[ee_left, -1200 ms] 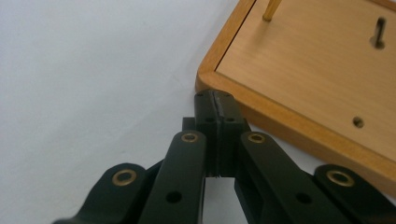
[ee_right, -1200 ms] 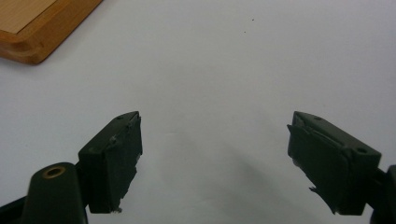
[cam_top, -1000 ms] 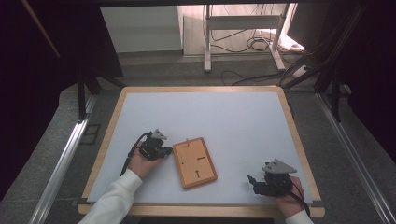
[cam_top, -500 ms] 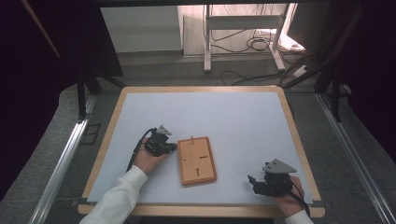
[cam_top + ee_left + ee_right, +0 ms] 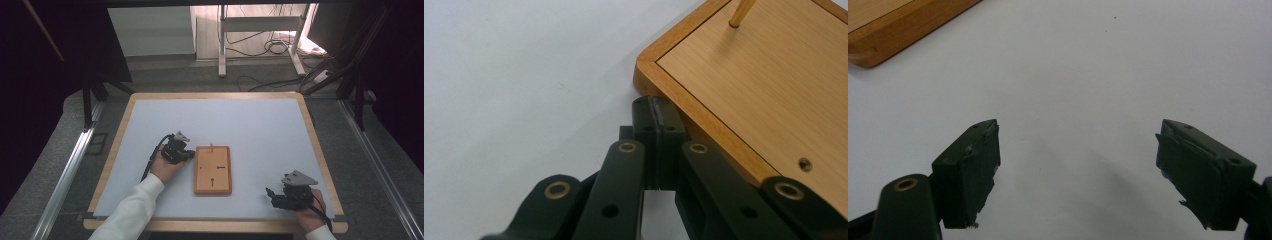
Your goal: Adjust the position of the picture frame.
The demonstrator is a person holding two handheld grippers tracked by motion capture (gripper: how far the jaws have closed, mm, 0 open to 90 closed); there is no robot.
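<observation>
Wooden board (image 5: 213, 170) lies mid-table w/ a peg (image 5: 740, 12) upright near its far edge; left gripper (image 5: 658, 117), jaws pressed together and empty, butts the board's left edge (prob. to nudge it), while right gripper (image 5: 1078, 170) rests wide open, empty, off the board's near-right corner.

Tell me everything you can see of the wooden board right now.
The wooden board is a flat rectangle of light wood with a darker raised rim. It lies flat near the table's front centre. A thin peg stands near its far edge, and small holes mark its face. The shut left gripper presses its tips against the left edge near a corner.
</observation>
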